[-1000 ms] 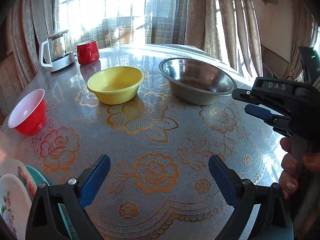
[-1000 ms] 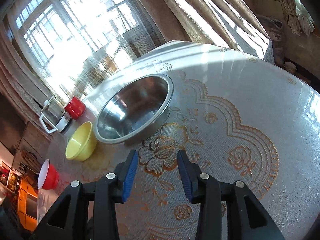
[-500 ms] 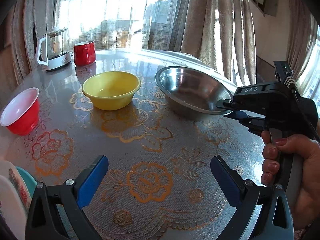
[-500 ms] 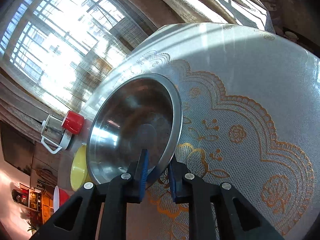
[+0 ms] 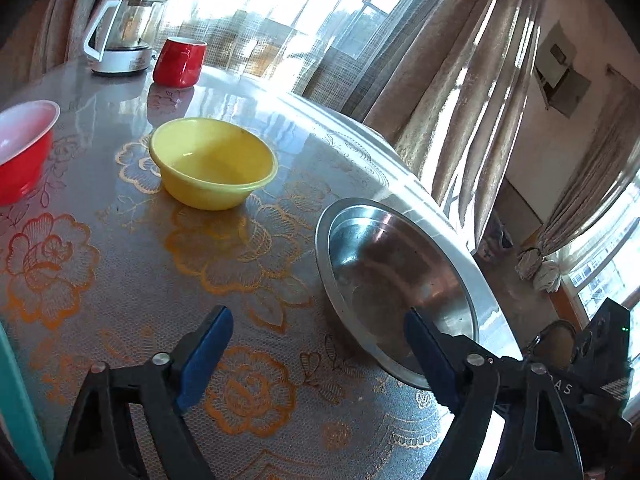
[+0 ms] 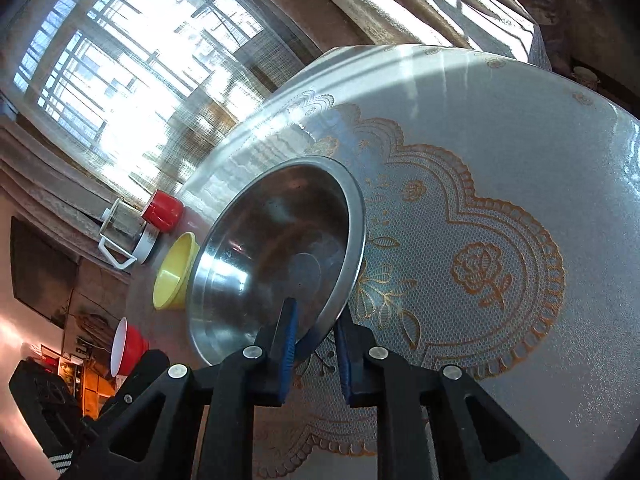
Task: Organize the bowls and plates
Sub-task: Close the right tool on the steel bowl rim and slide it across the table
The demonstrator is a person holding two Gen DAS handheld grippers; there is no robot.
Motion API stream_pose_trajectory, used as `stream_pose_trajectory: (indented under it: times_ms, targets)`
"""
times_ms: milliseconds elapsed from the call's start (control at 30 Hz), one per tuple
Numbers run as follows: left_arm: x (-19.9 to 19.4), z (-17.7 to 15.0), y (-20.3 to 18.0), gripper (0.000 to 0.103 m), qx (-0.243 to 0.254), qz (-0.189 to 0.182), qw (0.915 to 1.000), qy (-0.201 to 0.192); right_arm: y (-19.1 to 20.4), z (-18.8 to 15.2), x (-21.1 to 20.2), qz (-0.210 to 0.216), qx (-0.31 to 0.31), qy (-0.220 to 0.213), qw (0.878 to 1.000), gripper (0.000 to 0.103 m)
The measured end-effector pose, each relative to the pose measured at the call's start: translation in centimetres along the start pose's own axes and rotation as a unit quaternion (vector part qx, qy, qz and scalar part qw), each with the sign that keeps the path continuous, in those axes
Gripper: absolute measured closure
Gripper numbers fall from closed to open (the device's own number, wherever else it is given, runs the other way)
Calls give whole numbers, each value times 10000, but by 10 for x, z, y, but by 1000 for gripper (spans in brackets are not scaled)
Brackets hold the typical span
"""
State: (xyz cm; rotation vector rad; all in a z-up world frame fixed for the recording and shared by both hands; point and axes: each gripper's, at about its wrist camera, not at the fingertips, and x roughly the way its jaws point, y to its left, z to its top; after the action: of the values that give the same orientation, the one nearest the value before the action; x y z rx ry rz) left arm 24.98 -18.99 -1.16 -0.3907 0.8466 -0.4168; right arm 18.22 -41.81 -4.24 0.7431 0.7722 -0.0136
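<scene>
A steel bowl [image 6: 276, 256] is tilted up off the table, its near rim clamped between the blue pads of my right gripper [image 6: 316, 340], which is shut on it. The bowl also shows in the left wrist view [image 5: 396, 280], at the table's right edge. My left gripper [image 5: 320, 356] is open and empty, low over the table just left of the steel bowl. A yellow bowl [image 5: 212, 162] stands upright mid-table and shows in the right wrist view [image 6: 174, 276]. A red bowl with a white inside [image 5: 22, 148] stands at the far left, also seen in the right wrist view [image 6: 126, 346].
A glass kettle [image 5: 124, 34] and a red mug [image 5: 180, 62] stand at the table's far edge by the curtained window. The round table [image 5: 120, 272] has a lace-patterned cover. A teal edge [image 5: 16, 396] shows at the lower left. Beyond the table's right edge is floor.
My right gripper closed on the steel bowl's near rim and tipped the bowl up. My left gripper swung right, toward the steel bowl, still open.
</scene>
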Motion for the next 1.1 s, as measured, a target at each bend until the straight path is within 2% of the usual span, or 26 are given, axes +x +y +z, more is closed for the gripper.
stream_pose_trajectory:
  times_ms: [33,67,100,167,267,333,500,700,1100]
  targets:
    - [6,0,0,47,-2,-73,9998,194,-1,-3,-3,18,-1,-11,10000,85]
    - [12,-1,0,53,-11,-208,9991,366,-1,-6,-5,16,-19,-33,10000,85]
    - [14,-3,1,56,-61,-355,9983,465,0,-9,-7,11,-33,-64,10000,85]
    - [13,-5,-2,68,-40,-508,9974,506,2,-13,-10,-13,-85,-114,9999,85]
    - [8,-9,-13,81,328,-425,9976,429,8,-18,-12,-38,-144,-218,9997,85]
    - [6,-11,-16,80,485,-320,9974,418,10,-22,-15,-59,-150,-283,9995,86]
    - [-6,-15,-12,80,495,-356,9969,505,5,-32,-22,56,40,-344,9994,87]
    - [-26,-28,-14,80,645,-338,9965,403,0,-48,-31,174,291,-350,9988,87]
    - [-66,-61,-2,79,769,-383,9962,137,1,-85,-54,308,343,-311,9985,87]
